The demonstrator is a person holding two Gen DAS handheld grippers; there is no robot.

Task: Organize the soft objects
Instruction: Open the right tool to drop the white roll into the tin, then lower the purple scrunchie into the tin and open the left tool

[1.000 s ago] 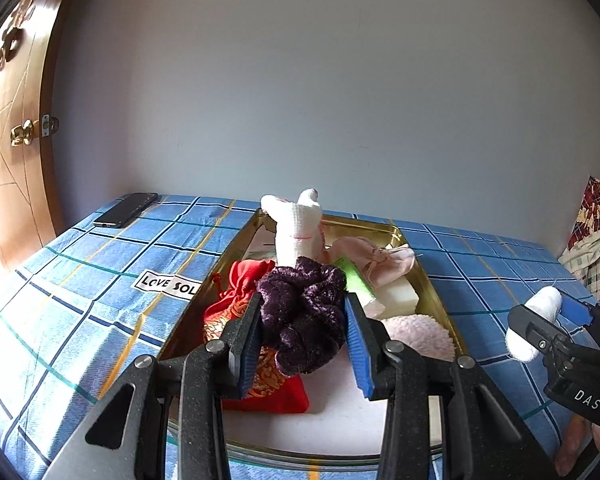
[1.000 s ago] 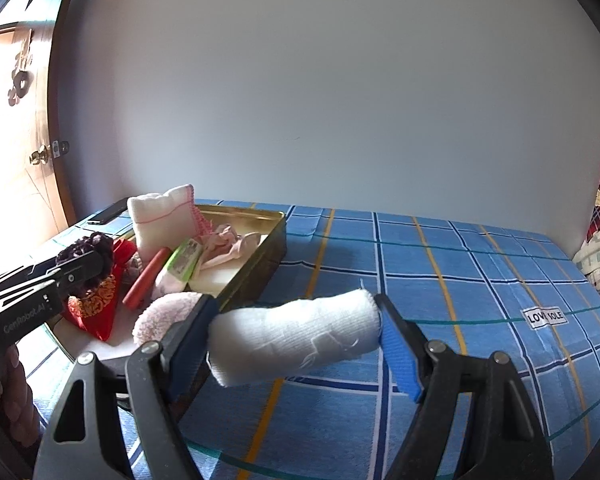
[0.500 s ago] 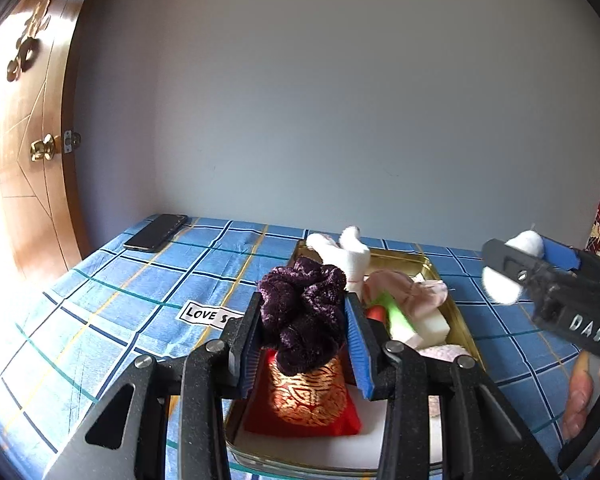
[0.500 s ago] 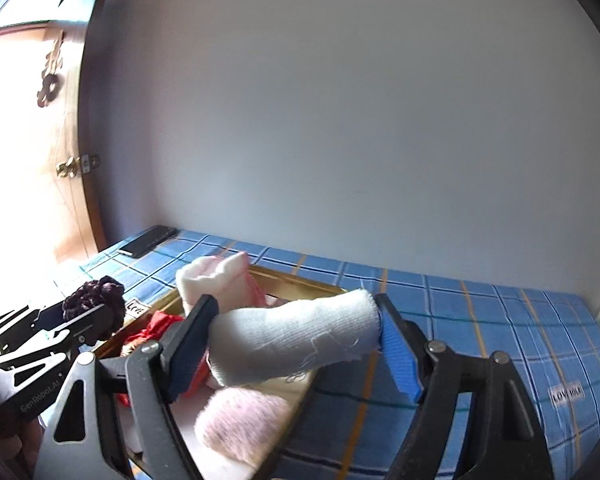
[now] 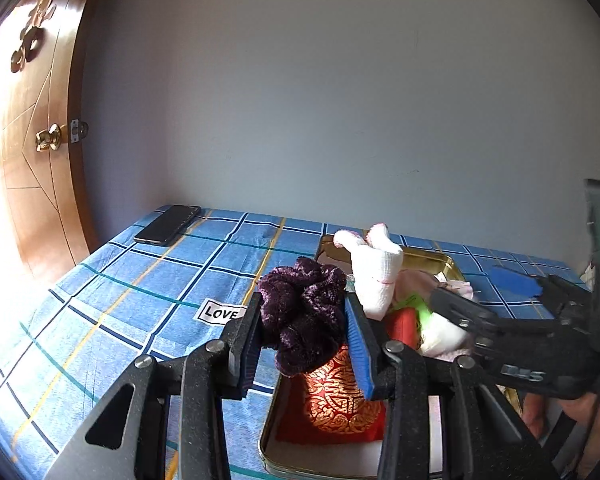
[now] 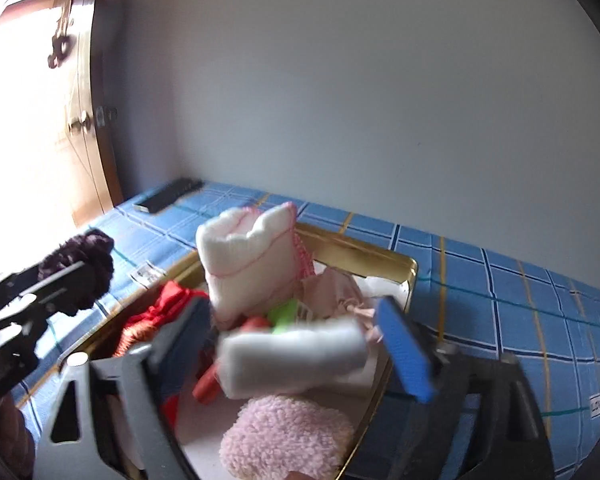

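Note:
My left gripper (image 5: 302, 328) is shut on a dark purple velvet scrunchie (image 5: 304, 312), held above the left edge of a gold tin (image 5: 446, 258); it also shows in the right wrist view (image 6: 78, 272). My right gripper (image 6: 296, 354) is over the tin (image 6: 404, 266), its jaws standing apart around a white rolled cloth (image 6: 296, 358) that looks loose between them. In the tin lie a red and gold pouch (image 5: 340, 404), a white folded cloth (image 6: 248, 260), a pink fluffy pad (image 6: 288, 436) and pink fabric (image 6: 336, 292).
The tin rests on a blue checked bedsheet (image 5: 148, 292). A black phone (image 5: 168, 230) lies at the far left corner. A wooden door (image 5: 32, 160) stands at left, a grey wall behind.
My right gripper has swung left over the tin and its jaws have widened off the white roll. My left gripper has shifted left with the scrunchie.

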